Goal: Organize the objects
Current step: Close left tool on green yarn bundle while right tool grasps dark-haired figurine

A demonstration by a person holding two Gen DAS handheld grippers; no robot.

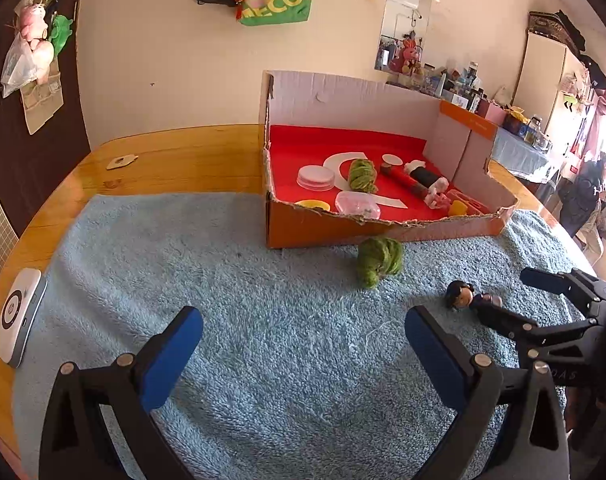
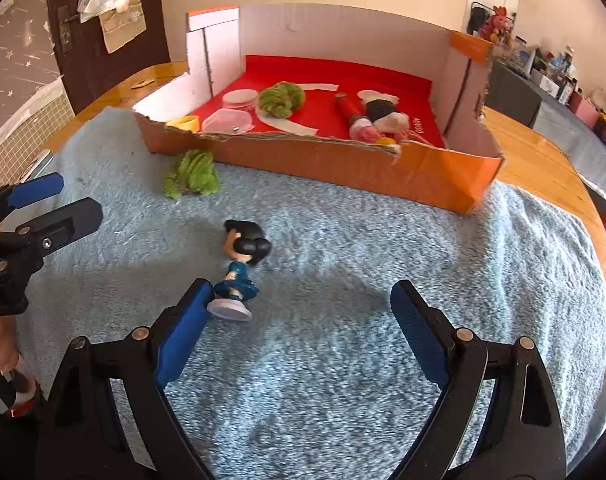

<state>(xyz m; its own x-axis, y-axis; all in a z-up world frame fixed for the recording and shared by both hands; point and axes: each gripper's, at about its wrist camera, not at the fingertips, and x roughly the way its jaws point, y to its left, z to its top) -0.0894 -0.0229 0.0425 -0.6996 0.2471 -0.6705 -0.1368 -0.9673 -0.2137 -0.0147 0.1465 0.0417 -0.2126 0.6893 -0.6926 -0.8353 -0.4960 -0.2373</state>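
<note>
Doll (image 2: 239,264): lying on blue towel (image 2: 383,272), its base just beside right gripper's (image 2: 299,332) left pad. Right jaws wide apart, empty. Left gripper (image 1: 303,344): jaws wide, empty. Green yarn (image 1: 379,261): on towel before box (image 1: 383,232).

- A small figurine (image 2: 241,268) with a big head, black hair and a blue dress lies on its side on the blue fleece blanket (image 2: 343,280), its white round base toward the camera.
- A green yarn bundle (image 2: 193,174) lies on the blanket just in front of the box's front wall.
- The cardboard box (image 2: 327,168), orange outside with a red floor and a torn front rim, holds a second green yarn bundle (image 2: 282,99), clear round lids (image 2: 241,98), a yellow piece (image 2: 184,123) and dolls lying flat (image 2: 381,114).
</note>
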